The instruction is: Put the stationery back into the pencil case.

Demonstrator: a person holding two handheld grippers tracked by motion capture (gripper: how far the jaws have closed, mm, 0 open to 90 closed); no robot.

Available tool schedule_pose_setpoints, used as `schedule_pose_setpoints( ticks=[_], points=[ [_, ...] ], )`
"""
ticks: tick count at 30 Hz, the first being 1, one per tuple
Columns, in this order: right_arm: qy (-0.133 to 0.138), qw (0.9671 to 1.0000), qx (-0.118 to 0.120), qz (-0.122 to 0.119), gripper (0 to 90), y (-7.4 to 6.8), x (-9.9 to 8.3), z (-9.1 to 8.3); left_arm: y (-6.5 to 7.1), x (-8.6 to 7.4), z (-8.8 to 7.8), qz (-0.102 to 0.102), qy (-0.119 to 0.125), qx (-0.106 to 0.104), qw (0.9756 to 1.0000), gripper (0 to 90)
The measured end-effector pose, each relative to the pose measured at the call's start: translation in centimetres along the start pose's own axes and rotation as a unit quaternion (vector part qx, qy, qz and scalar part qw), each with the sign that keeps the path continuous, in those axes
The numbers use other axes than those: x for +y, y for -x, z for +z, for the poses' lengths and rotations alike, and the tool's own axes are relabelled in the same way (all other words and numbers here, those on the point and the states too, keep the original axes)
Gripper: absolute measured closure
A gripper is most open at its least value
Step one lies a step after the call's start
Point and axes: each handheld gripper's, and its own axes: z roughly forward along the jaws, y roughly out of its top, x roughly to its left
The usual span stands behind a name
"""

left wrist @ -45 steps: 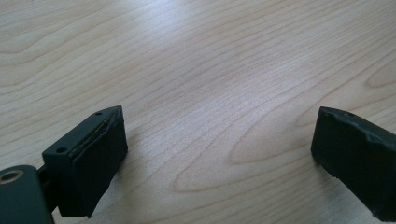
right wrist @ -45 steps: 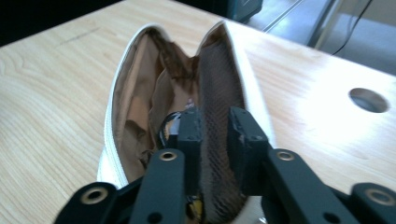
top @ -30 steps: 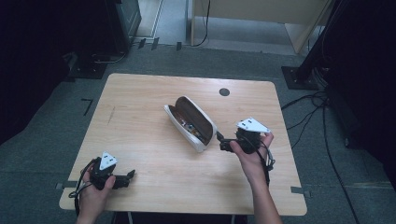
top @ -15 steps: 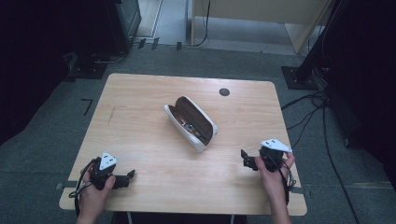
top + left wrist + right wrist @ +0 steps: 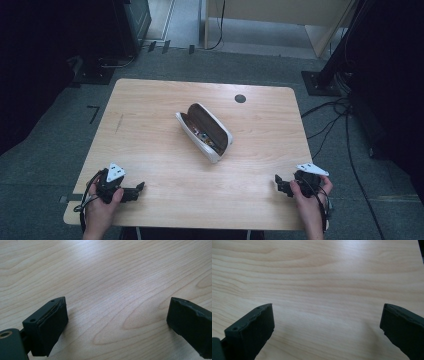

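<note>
From the high view, you hold your left hand-held gripper (image 5: 138, 189) low over the near left corner of the light wooden desk (image 5: 150, 120), its jaws pointing toward the middle. Your right hand-held gripper (image 5: 278, 184) sits near the near right corner, its jaws also pointing inward. Each carries a grey 3-cornered plate on top. Between them, but farther from you, near the middle of the desk, lies an open glasses case (image 5: 204, 131), white outside and dark brown inside, set at a slant. Small things lie inside it, too small to make out. The case is well apart from both hand-held grippers. A small dark round hole (image 5: 240, 98) marks the far side of the desk.

In the left gripper view, your left hand-held gripper (image 5: 116, 315) has its 2 black jaws spread wide, with nothing between them but bare wood grain close below.

In the right gripper view, your right hand-held gripper (image 5: 327, 320) also stands wide open and holds nothing; pale wood lies between its 2 jaws.
</note>
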Motion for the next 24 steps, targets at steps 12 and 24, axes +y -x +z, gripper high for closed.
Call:
schedule_pose_setpoints(
  ticks=[12,24],
  points=[
    [0.003,0.9998,-0.003,-0.018,0.0,0.6,-1.6,-0.2,0.0,0.0,0.0,-0.001,0.001,0.001,1.0000,3.8],
    [0.002,0.9996,0.005,-0.028,0.0,0.3,-1.5,-0.1,0.0,0.0,0.0,0.000,0.001,0.000,1.0000,3.9]
  ],
)
